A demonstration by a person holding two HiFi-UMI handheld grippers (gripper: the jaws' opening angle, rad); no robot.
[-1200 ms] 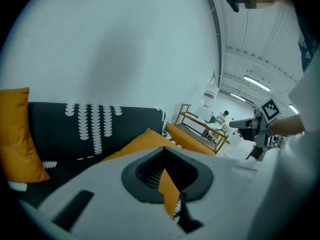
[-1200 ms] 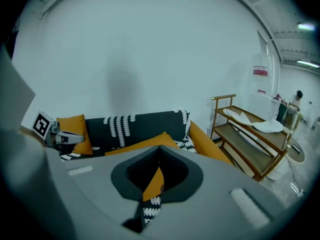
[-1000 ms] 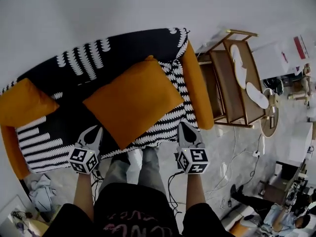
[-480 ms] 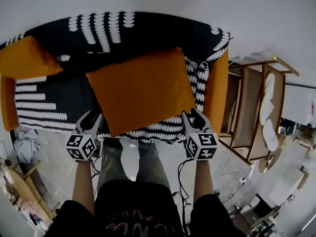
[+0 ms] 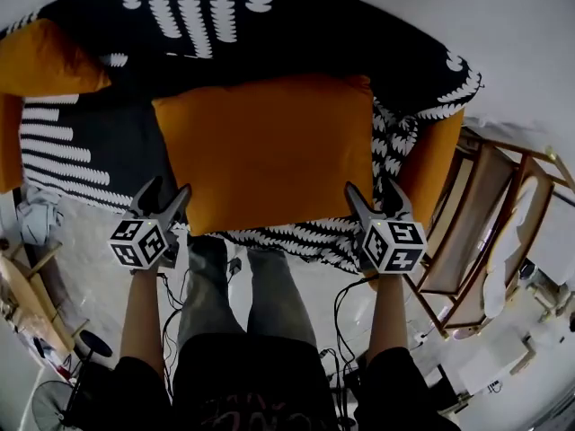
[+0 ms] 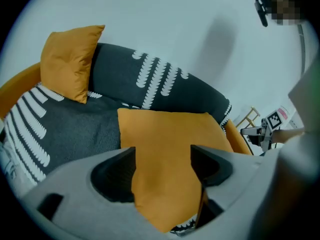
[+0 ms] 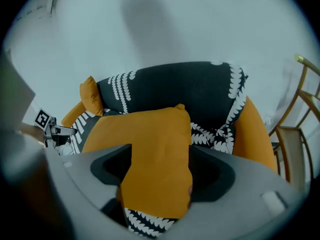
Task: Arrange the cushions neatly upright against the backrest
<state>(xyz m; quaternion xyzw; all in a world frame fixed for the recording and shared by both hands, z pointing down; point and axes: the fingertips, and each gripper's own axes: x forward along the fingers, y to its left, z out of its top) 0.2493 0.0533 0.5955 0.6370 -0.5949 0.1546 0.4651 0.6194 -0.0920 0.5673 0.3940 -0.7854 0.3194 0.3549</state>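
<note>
A large orange cushion (image 5: 269,151) lies flat on the seat of a sofa whose black cover has white leaf stripes (image 5: 296,39). My left gripper (image 5: 167,191) is at the cushion's near left corner and my right gripper (image 5: 372,189) at its near right corner. Both sets of jaws have just been opening and stand apart. In the left gripper view the cushion's corner (image 6: 165,184) lies between the jaws of the left gripper (image 6: 162,151). The right gripper (image 7: 160,151) likewise has a corner (image 7: 157,184) between its jaws. A smaller orange cushion (image 5: 45,57) leans upright at the sofa's left end.
The sofa's orange armrest (image 5: 431,164) is just right of my right gripper. A wooden rack (image 5: 490,232) stands beyond it. The person's legs (image 5: 252,285) are at the sofa's front edge, with cables (image 5: 346,303) on the floor. Clutter lies at the lower left (image 5: 36,223).
Both grippers have come down to the large cushion's near corners and their jaws have gone from shut to open. The cushion stays flat on the seat.
</note>
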